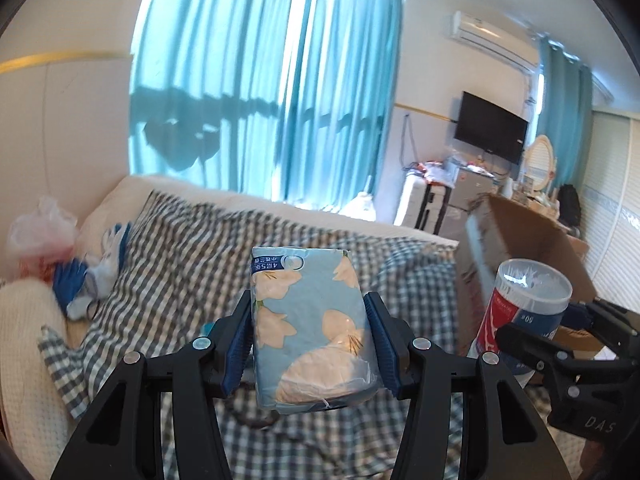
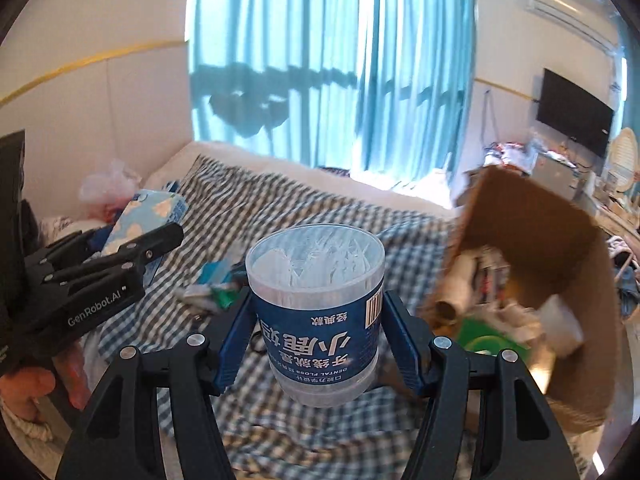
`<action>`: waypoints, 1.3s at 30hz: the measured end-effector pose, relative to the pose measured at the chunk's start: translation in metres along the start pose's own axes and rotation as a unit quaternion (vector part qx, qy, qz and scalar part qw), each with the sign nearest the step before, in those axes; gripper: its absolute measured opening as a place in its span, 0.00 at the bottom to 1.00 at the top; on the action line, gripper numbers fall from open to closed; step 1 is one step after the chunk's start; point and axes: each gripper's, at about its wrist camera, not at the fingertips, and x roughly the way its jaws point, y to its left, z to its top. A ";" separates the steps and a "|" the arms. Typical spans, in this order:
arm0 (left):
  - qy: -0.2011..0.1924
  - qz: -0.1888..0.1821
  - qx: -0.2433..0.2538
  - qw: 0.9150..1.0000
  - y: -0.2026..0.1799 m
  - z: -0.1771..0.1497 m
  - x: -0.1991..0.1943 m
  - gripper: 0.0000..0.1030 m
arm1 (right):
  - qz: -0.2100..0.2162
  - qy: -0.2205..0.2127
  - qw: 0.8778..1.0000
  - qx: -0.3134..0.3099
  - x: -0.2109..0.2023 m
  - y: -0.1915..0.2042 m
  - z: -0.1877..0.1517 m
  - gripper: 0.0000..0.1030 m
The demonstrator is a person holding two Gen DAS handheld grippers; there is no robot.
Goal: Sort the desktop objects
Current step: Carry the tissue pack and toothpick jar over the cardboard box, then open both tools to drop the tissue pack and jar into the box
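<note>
Left gripper point(image 1: 310, 336) pads clamped our soft tissue pack point(image 1: 308, 320) mid-body above the checked blanket point(image 1: 180, 248); light, squashy, slick film. Right gripper point(image 2: 316, 336) squeezed the dental floss tub point(image 2: 316, 312) at its label: rigid, light, slippery. Cardboard box point(image 2: 532, 240) sat right.

Left wrist: looks along fingers, slightly downward, close above checked blanket point(image 1: 192, 248).
Right wrist: same facing, perhaps lower.
Shared: blanket, curtains point(image 2: 332, 60), cardboard box point(image 2: 552, 248).
</note>
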 end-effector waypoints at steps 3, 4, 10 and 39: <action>-0.006 -0.016 -0.003 1.000 -0.024 0.010 0.000 0.53 | -0.015 -0.011 1.000 0.009 -0.016 -0.025 0.006 0.61; -0.007 -0.022 -0.003 1.000 -0.033 0.014 0.001 0.53 | -0.025 -0.016 1.000 0.011 -0.022 -0.037 0.010 0.61; -0.015 -0.060 0.048 0.997 -0.111 0.029 0.012 0.53 | -0.057 -0.040 0.997 0.035 -0.046 -0.097 0.020 0.61; 0.028 -0.141 0.082 0.986 -0.247 0.009 0.083 0.96 | -0.113 -0.032 0.980 0.164 -0.037 -0.244 0.007 0.79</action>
